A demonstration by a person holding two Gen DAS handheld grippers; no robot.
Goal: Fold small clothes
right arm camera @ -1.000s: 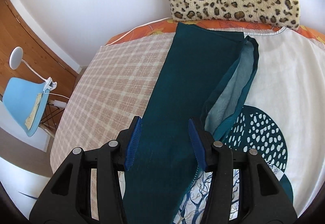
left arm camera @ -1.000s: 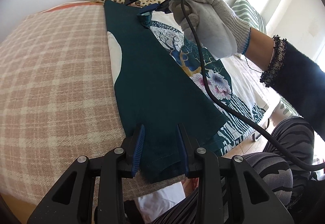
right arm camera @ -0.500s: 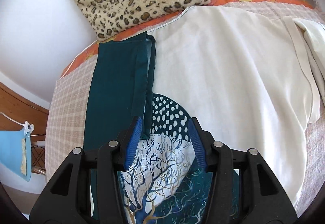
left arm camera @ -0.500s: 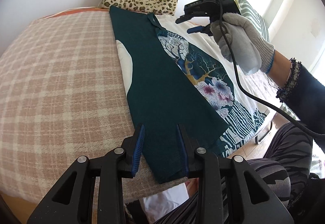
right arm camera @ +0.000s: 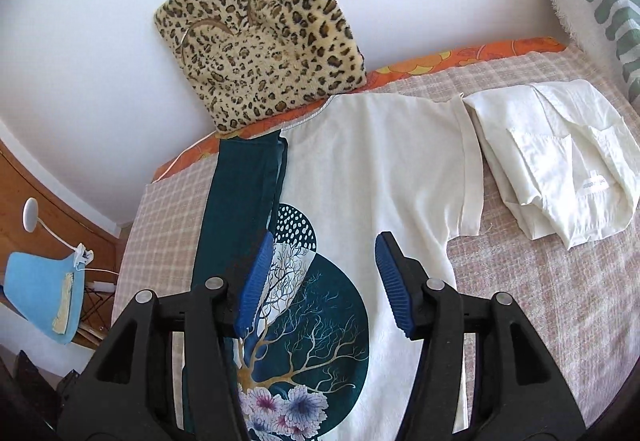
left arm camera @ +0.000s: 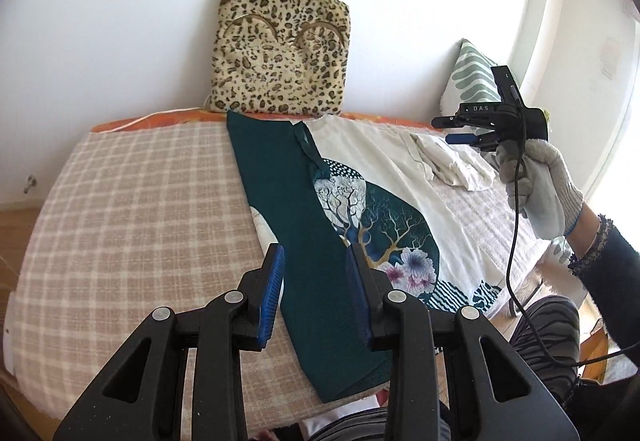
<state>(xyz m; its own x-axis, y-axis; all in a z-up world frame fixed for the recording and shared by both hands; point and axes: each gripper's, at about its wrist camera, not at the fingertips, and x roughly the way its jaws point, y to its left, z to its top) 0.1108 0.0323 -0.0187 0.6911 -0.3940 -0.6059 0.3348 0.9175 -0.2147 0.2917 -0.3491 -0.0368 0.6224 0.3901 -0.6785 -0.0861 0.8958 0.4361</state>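
A cream T-shirt with a teal tree-and-flower print lies flat on the checked bed cover. Its left side is folded over, showing the dark teal back panel. The shirt also shows in the right wrist view, with the teal fold on its left. My left gripper is open and empty, raised above the near end of the teal fold. My right gripper is open and empty, held above the print; in the left wrist view it hangs in the air at the right.
A leopard-print cushion leans on the white wall behind the shirt. A crumpled cream shirt lies on the bed to the right. A green-patterned pillow stands at far right. A blue lamp stands left of the bed.
My right gripper let go of the teal fold's far end, lifted and swung right. My left gripper pulled up and back from the near hem. The fold now lies flat.
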